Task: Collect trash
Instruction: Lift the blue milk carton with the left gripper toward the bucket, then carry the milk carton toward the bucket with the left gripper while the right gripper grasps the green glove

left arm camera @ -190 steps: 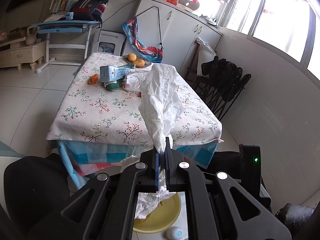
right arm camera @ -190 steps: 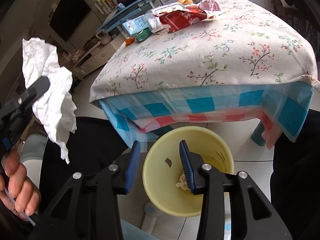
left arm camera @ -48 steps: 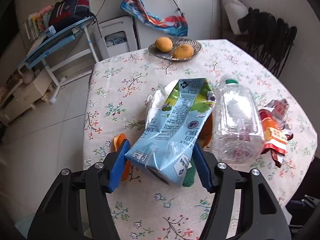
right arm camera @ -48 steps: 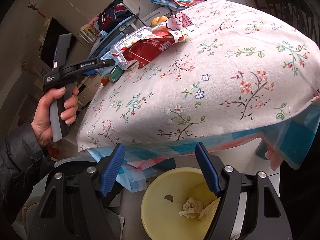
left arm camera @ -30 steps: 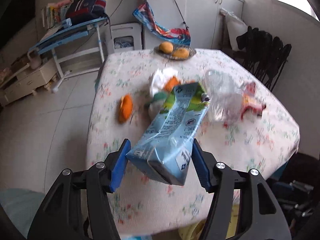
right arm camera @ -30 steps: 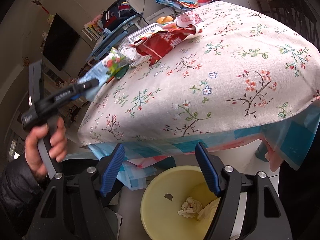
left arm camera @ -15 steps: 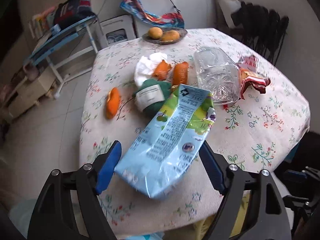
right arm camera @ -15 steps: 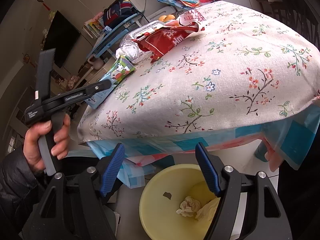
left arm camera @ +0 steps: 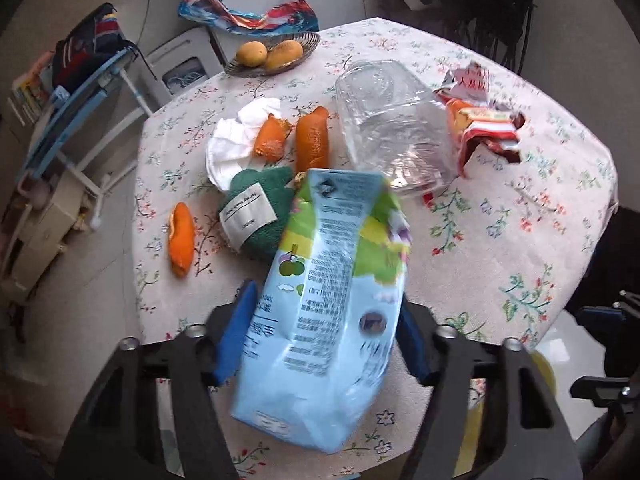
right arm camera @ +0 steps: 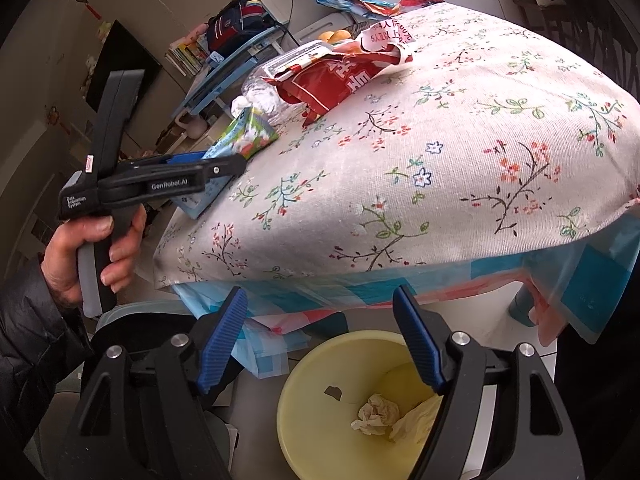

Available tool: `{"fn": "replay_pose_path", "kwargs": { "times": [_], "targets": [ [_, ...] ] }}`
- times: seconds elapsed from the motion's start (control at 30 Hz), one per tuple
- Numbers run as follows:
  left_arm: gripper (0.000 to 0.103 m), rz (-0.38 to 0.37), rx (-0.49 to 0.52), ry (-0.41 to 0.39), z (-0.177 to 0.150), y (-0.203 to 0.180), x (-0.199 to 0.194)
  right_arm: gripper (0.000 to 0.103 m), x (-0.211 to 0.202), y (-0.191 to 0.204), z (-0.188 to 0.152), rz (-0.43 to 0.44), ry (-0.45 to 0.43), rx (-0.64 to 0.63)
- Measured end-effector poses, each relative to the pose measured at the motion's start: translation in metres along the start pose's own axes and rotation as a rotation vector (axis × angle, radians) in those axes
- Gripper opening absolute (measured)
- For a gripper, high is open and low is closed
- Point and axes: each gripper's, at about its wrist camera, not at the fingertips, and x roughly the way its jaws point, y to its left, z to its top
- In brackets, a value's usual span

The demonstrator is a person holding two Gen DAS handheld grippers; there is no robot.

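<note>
tissues [right arm camera: 376, 414] lie in the bin [right arm camera: 304, 384] beneath our wide, empty right gripper [right arm camera: 320, 338], while our left gripper [left arm camera: 320, 334] is closing on the carton [left arm camera: 328, 300], peels and bottle beyond it.

The left tongs [left arm camera: 324, 340] are closing on a blue milk carton [left arm camera: 324, 304] above the floral table [left arm camera: 500, 216].

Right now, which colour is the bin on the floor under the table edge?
The bin is pale yellow, with crumpled tissue inside; the right wrist view shows it best.
</note>
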Motion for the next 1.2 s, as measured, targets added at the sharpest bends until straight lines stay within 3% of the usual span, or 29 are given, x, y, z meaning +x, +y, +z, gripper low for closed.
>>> {"fn": "replay_pose_path", "kwargs": {
  "times": [0.2,0.3,0.5,0.77,0.97,1.2],
  "targets": [
    [0.052,-0.030,-0.173,-0.063,-0.024,0.019,-0.013,0.073,-0.002,0.003,-0.001,-0.005,-0.007,-0.012],
    [0.052,-0.046,-0.287,-0.100,-0.047,0.033,-0.026,0.073,-0.002,0.007,-0.001,-0.007,-0.006,-0.033],
    [0.052,-0.035,-0.422,-0.146,-0.092,0.048,-0.042,0.073,0.003,0.027,0.005,0.003,0.002,-0.101],
    [0.053,-0.012,-0.451,-0.183,-0.107,0.049,-0.045,0.073,0.028,0.068,0.039,0.068,-0.012,-0.159],
    [0.052,-0.010,-0.540,-0.225,-0.117,0.067,-0.053,0.071,0.066,0.080,0.075,0.150,-0.002,-0.070],
    [0.053,-0.019,-0.598,-0.243,-0.128,0.082,-0.057,0.067,0.121,0.092,0.108,0.139,0.011,0.028]
  ]
}}
